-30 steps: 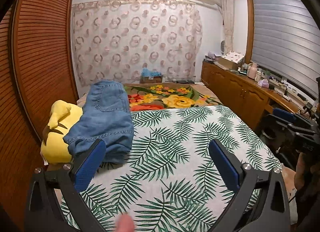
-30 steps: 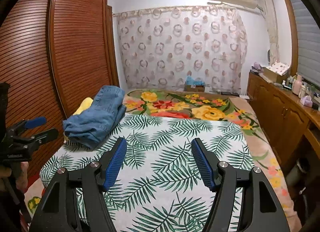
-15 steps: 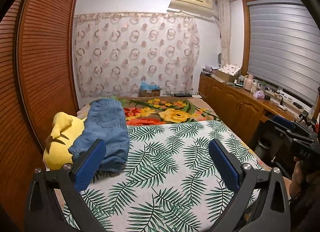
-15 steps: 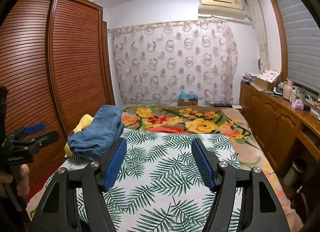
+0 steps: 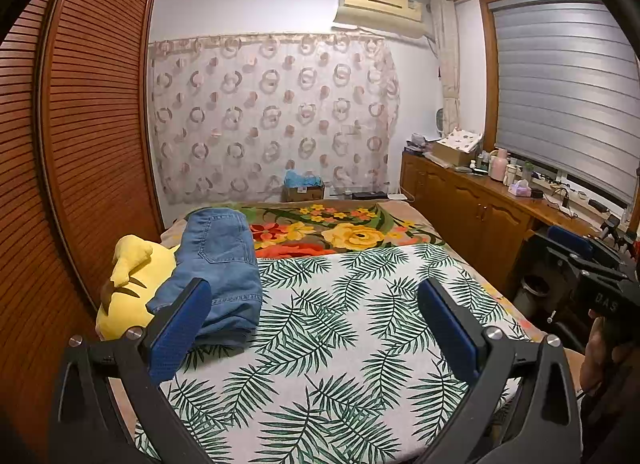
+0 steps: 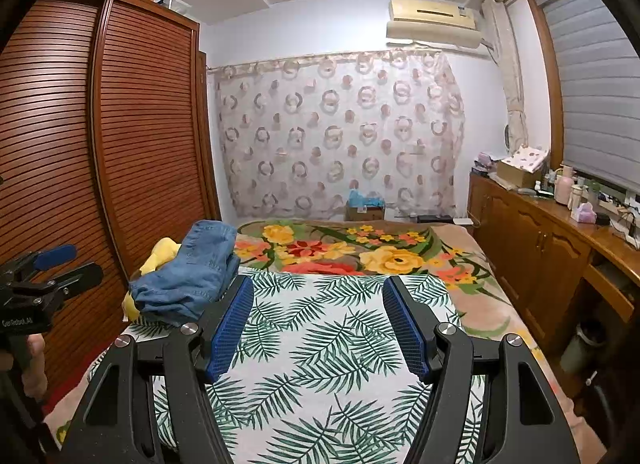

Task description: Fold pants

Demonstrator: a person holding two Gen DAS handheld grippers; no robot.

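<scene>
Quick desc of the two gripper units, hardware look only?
Both match: the left gripper and right gripper have matte black angular frames with triangular cutouts, silver pivot bolts, and long blue textured finger pads. White lettering marks each body, seen from the other camera. Bare hand on the left handle; no cables or sleeves visible.

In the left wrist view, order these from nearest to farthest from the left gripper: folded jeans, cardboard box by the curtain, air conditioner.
From the left gripper:
1. Folded jeans, on the bed's left side, by its left finger.
2. Cardboard box, beyond the bed's far end.
3. Air conditioner, high on the back wall.
</scene>
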